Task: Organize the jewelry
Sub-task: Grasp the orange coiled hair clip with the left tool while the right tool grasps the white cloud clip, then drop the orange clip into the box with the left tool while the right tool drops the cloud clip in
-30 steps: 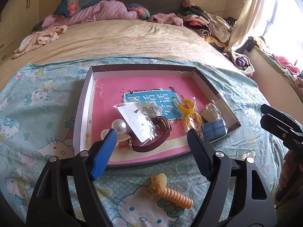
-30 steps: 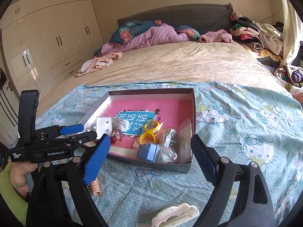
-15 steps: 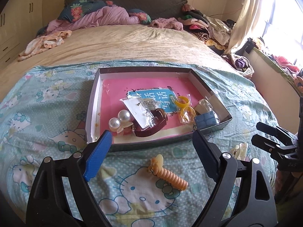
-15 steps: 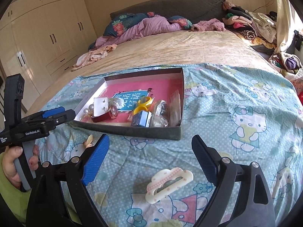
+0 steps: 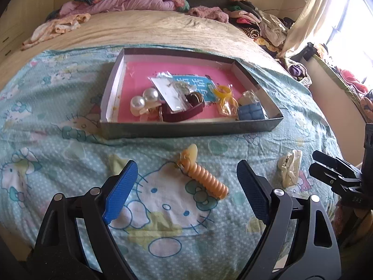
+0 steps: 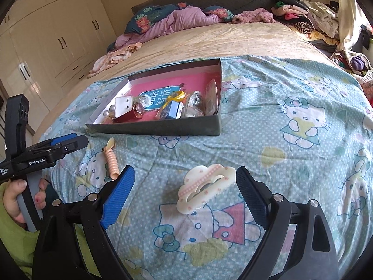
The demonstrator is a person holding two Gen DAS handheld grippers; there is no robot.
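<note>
Shallow grey cardboard tray with pink liner (image 5: 186,129) (image 6: 160,129) sits on the teal cartoon-cat print sheet (image 5: 46,107) (image 6: 291,93), holding the jewelry: two big white pearl pieces (image 5: 144,99), a dark red strap watch (image 5: 186,110) (image 6: 130,114), a clear bag with a white earring card (image 5: 170,91), yellow plastic rings (image 5: 225,93) (image 6: 174,96), a small blue box (image 5: 250,112) (image 6: 171,113). Two pieces lie loose on the sheet in front of the tray: an orange spiral hair tie with a pale charm (image 5: 202,172) (image 6: 111,158) and a cream cloud-shaped hair claw (image 6: 205,186) (image 5: 290,168). Left gripper (image 5: 186,191) held low and level, pointing at the tray, jaws wide apart, empty; spiral tie sits between the blue pads (image 5: 121,186), touching neither. It is held by a hand (image 6: 16,200) in a green sleeve. Right gripper (image 6: 184,193) same pose, jaws wide apart, empty; cloud claw lies between the fingertips, just beside the right pad, contact unclear.
</note>
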